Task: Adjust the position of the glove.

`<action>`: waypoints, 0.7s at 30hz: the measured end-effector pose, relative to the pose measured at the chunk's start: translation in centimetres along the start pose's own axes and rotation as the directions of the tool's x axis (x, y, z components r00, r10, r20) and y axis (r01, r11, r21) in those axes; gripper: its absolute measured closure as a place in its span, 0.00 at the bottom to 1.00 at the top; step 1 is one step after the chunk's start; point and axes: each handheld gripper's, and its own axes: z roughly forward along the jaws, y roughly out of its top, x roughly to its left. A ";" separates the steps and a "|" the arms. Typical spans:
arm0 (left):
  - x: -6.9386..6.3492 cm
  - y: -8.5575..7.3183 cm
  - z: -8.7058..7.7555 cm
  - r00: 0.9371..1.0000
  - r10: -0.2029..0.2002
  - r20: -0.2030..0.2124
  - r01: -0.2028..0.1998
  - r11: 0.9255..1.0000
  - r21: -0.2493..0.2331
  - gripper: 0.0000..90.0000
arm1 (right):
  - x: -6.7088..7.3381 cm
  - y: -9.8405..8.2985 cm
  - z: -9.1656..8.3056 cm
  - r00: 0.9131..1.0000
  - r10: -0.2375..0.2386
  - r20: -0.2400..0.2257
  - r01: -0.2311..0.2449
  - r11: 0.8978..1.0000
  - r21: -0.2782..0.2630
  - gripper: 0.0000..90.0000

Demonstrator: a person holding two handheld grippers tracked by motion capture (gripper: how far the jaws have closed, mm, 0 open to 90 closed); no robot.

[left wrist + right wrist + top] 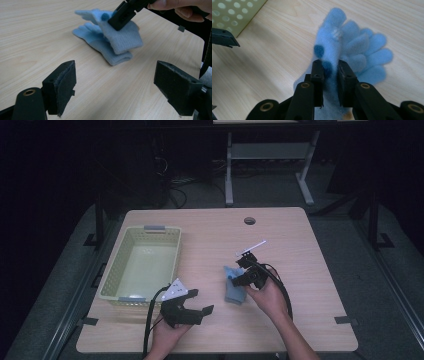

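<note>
Pinched top glove (334, 47) in right gripper (330, 68), lifted off second glove (100, 42) on tabletop (300, 250), right of basket (125, 270). Left gripper (115, 85) wide, empty, near basket's front corner.

Light blue gloves (362, 52) (darker blue dots), pale green perforated basket (120, 265), black tongs (329, 72), light woodgrain table (300, 235)

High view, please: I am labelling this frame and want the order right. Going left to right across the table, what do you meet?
Basket → left tongs → blue gloves → right tongs, shut on the top glove → bare table.
</note>
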 end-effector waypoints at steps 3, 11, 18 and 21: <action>0.0 0.0 0.0 1.000 0.001 -0.001 -0.001 1.000 0.001 0.20 | 0.1 0.0 0.4 1.000 0.011 -0.005 -0.011 1.000 0.007 0.85; 0.0 0.0 0.1 1.000 0.002 0.001 -0.002 1.000 0.004 0.20 | 0.1 -0.1 1.9 0.998 -0.010 0.068 0.008 0.999 0.035 0.80; 0.0 0.0 0.0 1.000 -0.001 0.001 0.001 1.000 0.003 0.20 | 0.2 -0.1 2.0 0.993 -0.037 0.112 0.035 0.999 0.019 0.86; -0.1 0.0 0.0 1.000 0.000 0.000 0.000 1.000 0.002 0.20 | 0.3 -0.1 1.4 0.988 -0.055 0.144 0.058 0.998 -0.017 0.88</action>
